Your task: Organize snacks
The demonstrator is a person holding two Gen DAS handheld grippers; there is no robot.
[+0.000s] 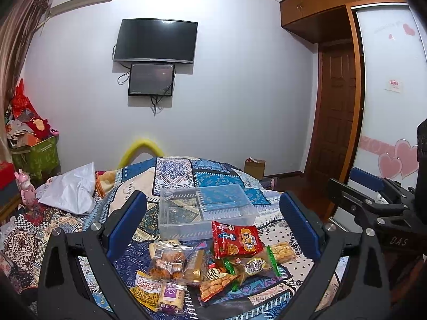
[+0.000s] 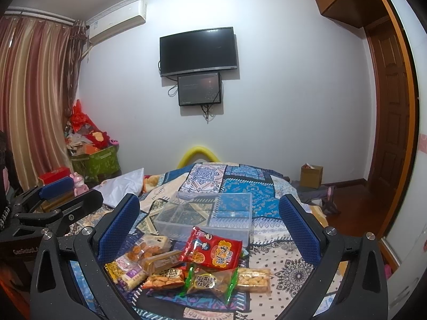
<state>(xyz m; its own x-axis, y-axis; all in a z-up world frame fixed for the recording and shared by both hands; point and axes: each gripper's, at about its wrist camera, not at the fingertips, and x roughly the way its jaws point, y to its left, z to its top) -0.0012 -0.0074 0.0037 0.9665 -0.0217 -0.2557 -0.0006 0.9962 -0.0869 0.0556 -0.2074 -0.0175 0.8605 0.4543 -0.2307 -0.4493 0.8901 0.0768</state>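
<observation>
Several snack packets lie in a loose pile on the patterned bed cover point(image 1: 277, 237). A red packet point(image 1: 234, 238) lies on top, with a green-edged packet point(image 1: 253, 265) and a yellow packet point(image 1: 145, 290) lower down. A clear plastic box point(image 1: 205, 208) stands empty just behind the pile. My left gripper point(image 1: 213, 226) is open and empty above the pile. My right gripper point(image 2: 208, 229) is open and empty too, over the same pile, where the red packet point(image 2: 213, 249) and clear box point(image 2: 208, 216) show again.
A white pillow point(image 1: 72, 189) lies at the bed's left. A green bin of clutter point(image 1: 34, 154) stands by the curtain. A cardboard box point(image 1: 254, 168) sits on the floor by the wooden door point(image 1: 336, 106). A TV point(image 1: 156, 41) hangs on the far wall.
</observation>
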